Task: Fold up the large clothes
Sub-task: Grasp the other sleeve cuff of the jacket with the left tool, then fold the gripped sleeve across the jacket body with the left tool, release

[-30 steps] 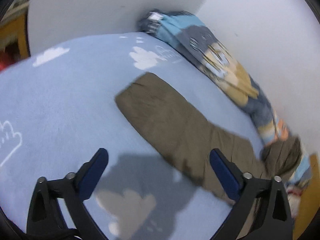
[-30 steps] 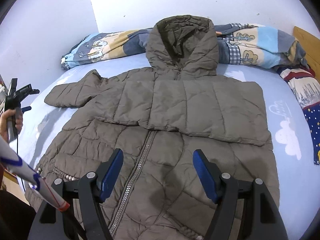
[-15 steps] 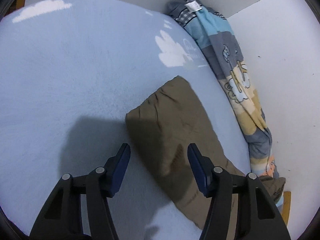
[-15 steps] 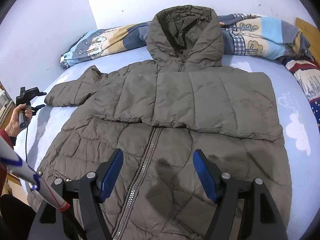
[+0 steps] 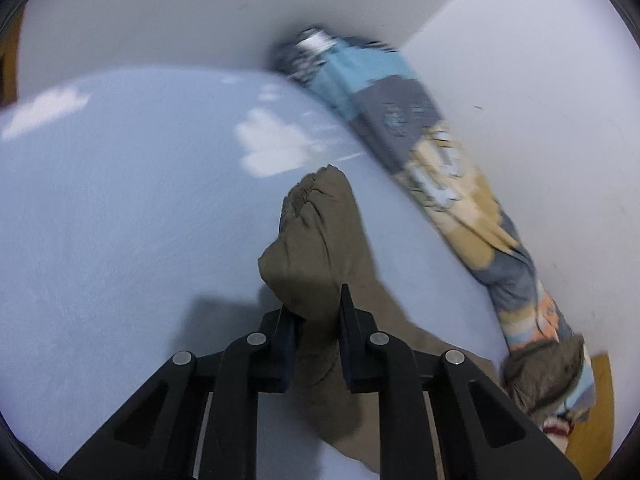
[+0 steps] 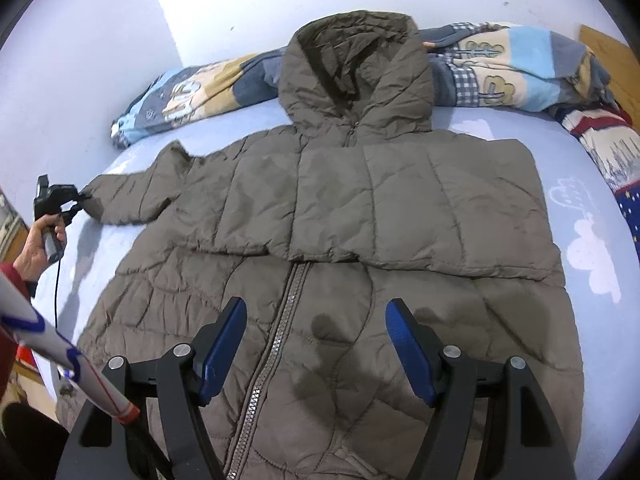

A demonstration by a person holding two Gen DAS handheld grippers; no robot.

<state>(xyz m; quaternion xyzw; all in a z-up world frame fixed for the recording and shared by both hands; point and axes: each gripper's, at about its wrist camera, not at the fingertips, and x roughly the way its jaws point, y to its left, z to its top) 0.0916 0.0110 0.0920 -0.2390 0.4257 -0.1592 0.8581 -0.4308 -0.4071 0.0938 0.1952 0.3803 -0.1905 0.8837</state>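
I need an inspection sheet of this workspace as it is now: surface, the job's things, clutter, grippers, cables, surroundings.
Surface: bed sheet, light blue with white clouds.
Job's things: olive padded jacket lying flat, zip up, one sleeve folded across the chest; the other sleeve stretched out sideways.
Clutter: patterned blanket bunched along the wall.
Grippers: left gripper shut on the sleeve cuff; right gripper open above the hem.
Cables: thin black cable hanging below the left gripper.
Surroundings: white walls.
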